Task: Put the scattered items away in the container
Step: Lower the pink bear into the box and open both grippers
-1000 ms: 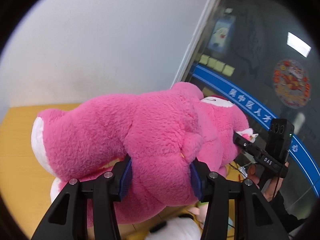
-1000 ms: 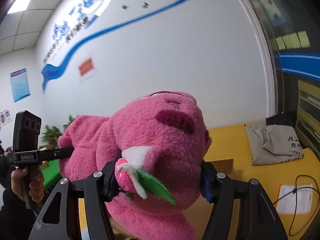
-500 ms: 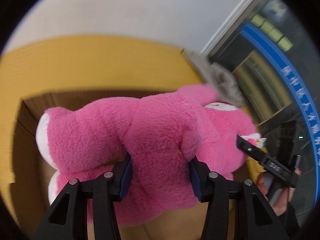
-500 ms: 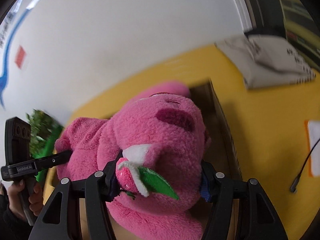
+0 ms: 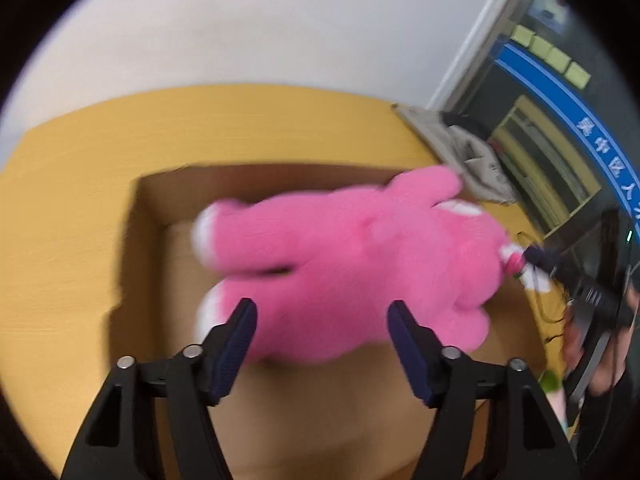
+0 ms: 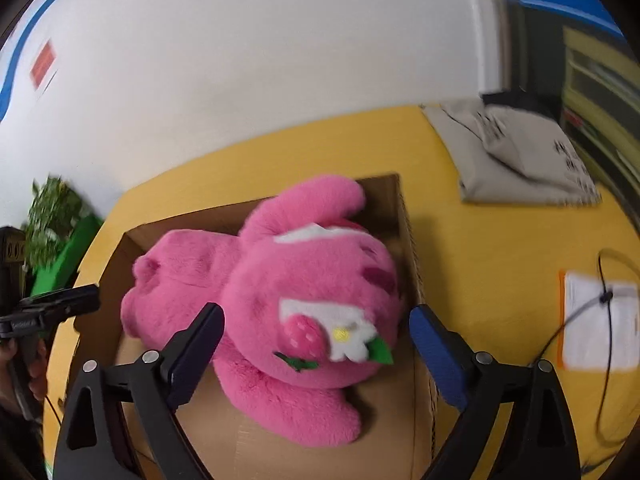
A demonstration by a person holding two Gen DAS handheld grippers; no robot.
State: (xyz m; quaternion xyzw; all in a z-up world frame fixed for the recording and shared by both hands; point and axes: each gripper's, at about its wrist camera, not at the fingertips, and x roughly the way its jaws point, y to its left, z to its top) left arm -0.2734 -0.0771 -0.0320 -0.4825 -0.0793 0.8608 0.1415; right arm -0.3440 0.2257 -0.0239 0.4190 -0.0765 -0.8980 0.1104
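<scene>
A: Pink plush (image 6: 280, 304) lying in the cardboard box (image 6: 408, 240) on the yellow bench (image 6: 480, 264); blurred in the left view, maybe not quite settled.

B: Left tool (image 5: 322, 344) opening, pads clear of the torso though fur sits between them; right tool (image 6: 316, 344) opening too, spread wide either side of the head (image 6: 316, 280), gripping nothing.

A: Probably soft and light, squashy under the pads; not fragile, not slippery; bulky for a single tool.

B: If regrasped, best taken at torso and head together, deep into the stuffing; limbs likely to flop.

A: Long axis across the box in the left view; feet (image 5: 208, 224) toward the left wall, head at the right, by the strawberry trim (image 6: 304, 334).

B: Lying flat, one arm (image 6: 320, 196) reaching toward the far right corner.
</scene>
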